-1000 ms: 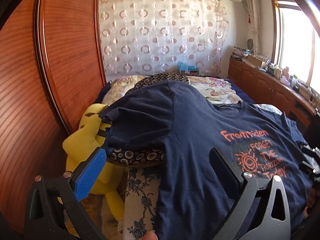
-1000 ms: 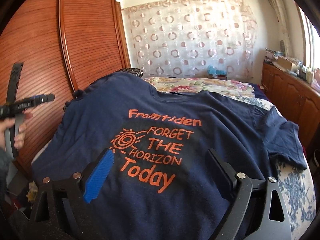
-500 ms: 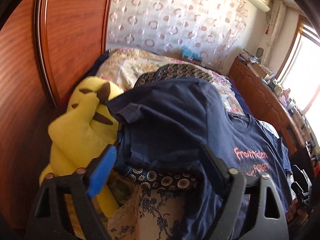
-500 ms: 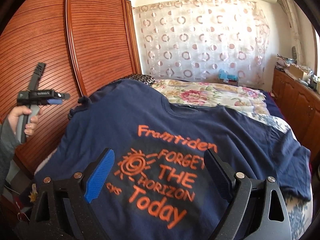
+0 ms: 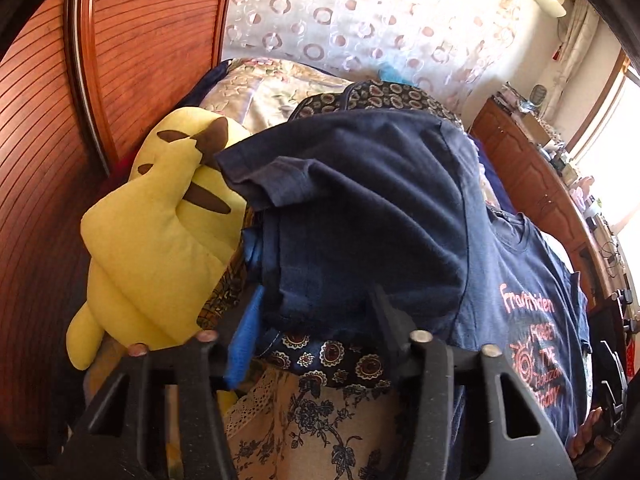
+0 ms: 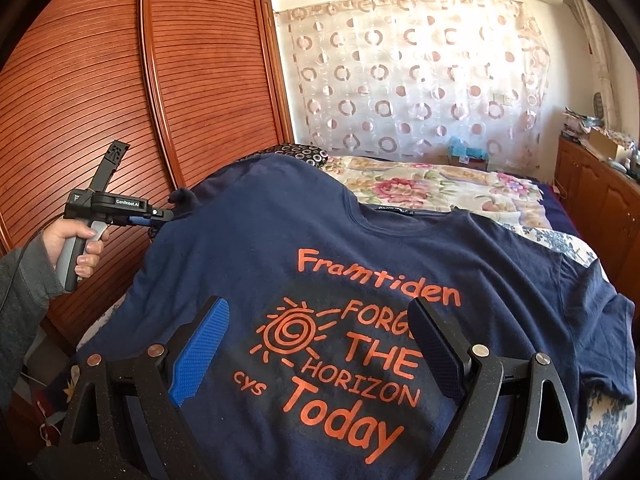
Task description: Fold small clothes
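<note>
A navy T-shirt (image 6: 360, 264) with orange print lies face up across the bed; it also shows in the left wrist view (image 5: 380, 216). My left gripper (image 5: 316, 312) is open, its fingers on either side of the hanging hem of the shirt's left sleeve. In the right wrist view the left gripper (image 6: 166, 216) is at the sleeve by the shirt's left edge. My right gripper (image 6: 316, 344) is open and empty, hovering over the printed chest.
A yellow plush toy (image 5: 160, 232) lies left of the sleeve, against the wooden wardrobe (image 6: 140, 100). A patterned cushion (image 5: 380, 96) lies under the shirt's shoulder. A floral bedspread (image 6: 432, 188) covers the bed. A wooden cabinet (image 6: 600, 200) runs along the right.
My left gripper has moved forward and left to the sleeve, its fingers now around the sleeve hem and closer together. My right gripper has drawn back slightly over the print.
</note>
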Available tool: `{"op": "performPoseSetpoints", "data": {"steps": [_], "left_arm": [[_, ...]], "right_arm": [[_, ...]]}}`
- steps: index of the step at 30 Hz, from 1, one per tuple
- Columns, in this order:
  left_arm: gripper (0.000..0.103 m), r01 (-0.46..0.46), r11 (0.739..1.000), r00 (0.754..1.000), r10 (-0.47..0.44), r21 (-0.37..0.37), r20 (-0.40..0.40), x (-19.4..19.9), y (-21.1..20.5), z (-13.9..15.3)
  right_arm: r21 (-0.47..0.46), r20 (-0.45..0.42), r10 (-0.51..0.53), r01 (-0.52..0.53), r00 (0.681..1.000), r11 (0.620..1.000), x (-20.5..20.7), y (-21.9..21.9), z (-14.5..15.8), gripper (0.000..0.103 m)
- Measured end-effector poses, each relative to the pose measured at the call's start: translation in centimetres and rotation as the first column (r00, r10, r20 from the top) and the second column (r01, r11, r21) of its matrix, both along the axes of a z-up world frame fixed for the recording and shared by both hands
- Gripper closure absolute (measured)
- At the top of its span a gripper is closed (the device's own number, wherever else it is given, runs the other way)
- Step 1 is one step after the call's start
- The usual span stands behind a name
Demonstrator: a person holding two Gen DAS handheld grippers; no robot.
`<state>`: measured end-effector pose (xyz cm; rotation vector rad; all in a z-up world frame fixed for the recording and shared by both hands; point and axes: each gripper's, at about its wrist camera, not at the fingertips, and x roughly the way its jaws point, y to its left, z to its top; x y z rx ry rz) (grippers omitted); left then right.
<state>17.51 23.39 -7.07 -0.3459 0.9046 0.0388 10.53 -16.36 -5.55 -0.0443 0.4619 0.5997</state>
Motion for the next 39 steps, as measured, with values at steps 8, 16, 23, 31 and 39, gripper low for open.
{"op": "performPoseSetpoints", "data": {"steps": [8,16,23,31,39], "left_arm": [[0.094,0.015,0.995,0.999,-0.019,0.096,0.041,-0.5,-0.2,1.7],[0.096,0.039,0.976,0.992,-0.062,0.212,0.106,-1.2,-2.3,5.5],[0.096,0.079,0.975,0.989,-0.103,0.209,0.109,-0.5,-3.3,6.3],[0.097,0.225,0.955,0.945,-0.262,0.194,0.194,1.5,-11.3,11.1],[0.094,0.386,0.901,0.874,-0.426,0.200,0.231,-0.5,-20.0,13.4]], "right_arm": [[0.012,-0.004,-0.010,0.010,1.000,1.000,-0.3,0.4,0.2,0.011],[0.017,-0.022,-0.018,0.018,1.000,1.000,-0.3,0.1,-0.1,0.011],[0.024,-0.023,-0.025,0.025,0.999,0.999,-0.2,0.0,0.0,0.011],[0.047,-0.027,-0.056,0.057,0.998,0.997,-0.5,-1.7,0.0,0.011],[0.069,-0.053,-0.091,0.094,0.994,0.993,-1.1,-3.4,-0.4,0.011]]}}
